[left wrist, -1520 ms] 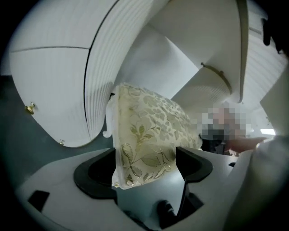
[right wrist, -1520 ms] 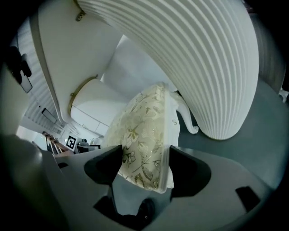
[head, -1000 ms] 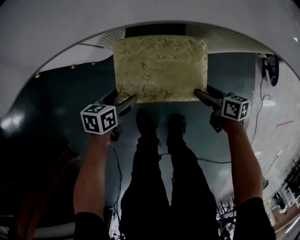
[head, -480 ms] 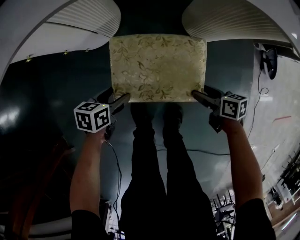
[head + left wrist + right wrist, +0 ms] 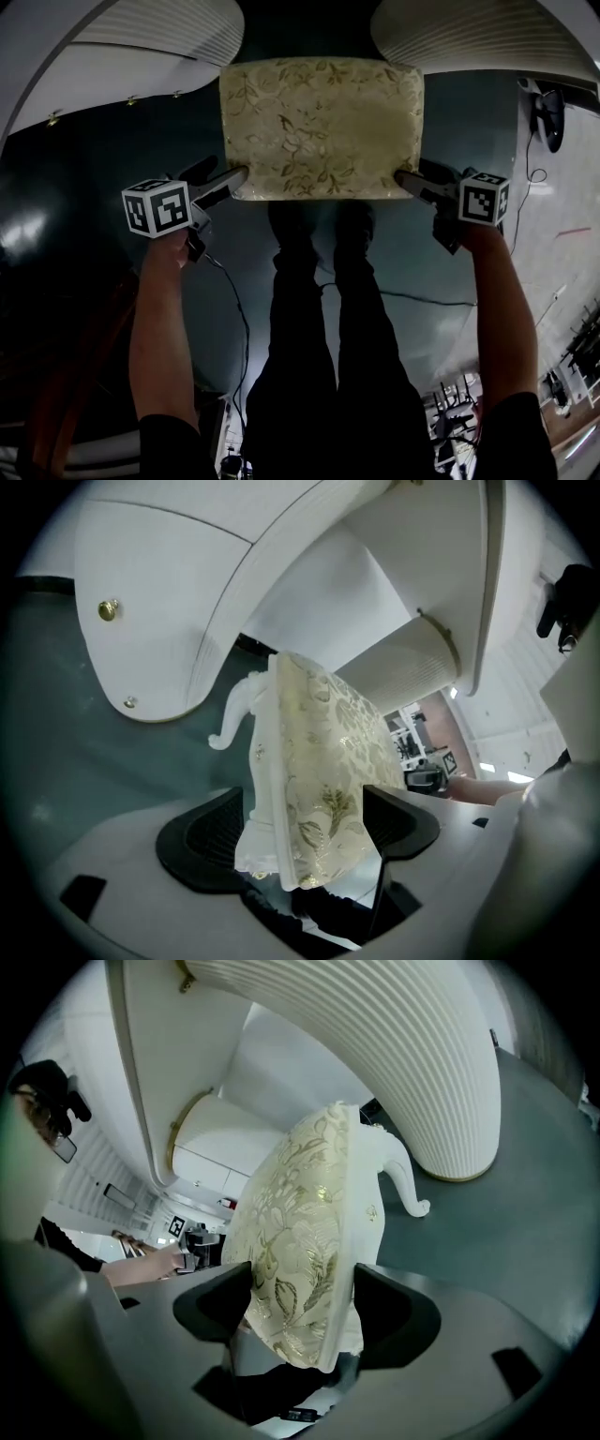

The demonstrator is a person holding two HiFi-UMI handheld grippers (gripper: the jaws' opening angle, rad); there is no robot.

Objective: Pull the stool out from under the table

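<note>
Hidden in head view: the stool (image 5: 319,127) shows only its gold-patterned seat from above; its legs are out of sight beneath it.
Cut off: the worktop (image 5: 112,80) runs out of the top corners, so only its two white ribbed supports (image 5: 469,33) and a flat white panel show.
Hard to make out: the lower left of the head view is nearly black. The person's shoes merge with the dark floor (image 5: 103,169) just below the seat's near edge. A black object (image 5: 548,117) at the far right cannot be identified.
Stool position: it stands on the floor in front of the dark gap between the two supports. The whole seat is in the open, with its far edge at the mouth of the gap.
Stool leg: one curled white leg (image 5: 234,719) shows in the left gripper view, and another (image 5: 408,1185) shows in the right gripper view.
Left tongs (image 5: 234,178): the jaws stand spread wide and have just been opening further. The seat's near left corner lies between them, white frame toward one pad and cushion close to the other. No squeeze on it shows.
Right tongs (image 5: 405,178): the jaws are closed on the seat's near right corner, one pad against the cushion and the other against the white frame edge.
Person: both forearms reach forward to the seat's near corners, with the dark-trousered legs (image 5: 319,356) between them.
Cable (image 5: 236,309): a thin line trails down from the left tongs.
</note>
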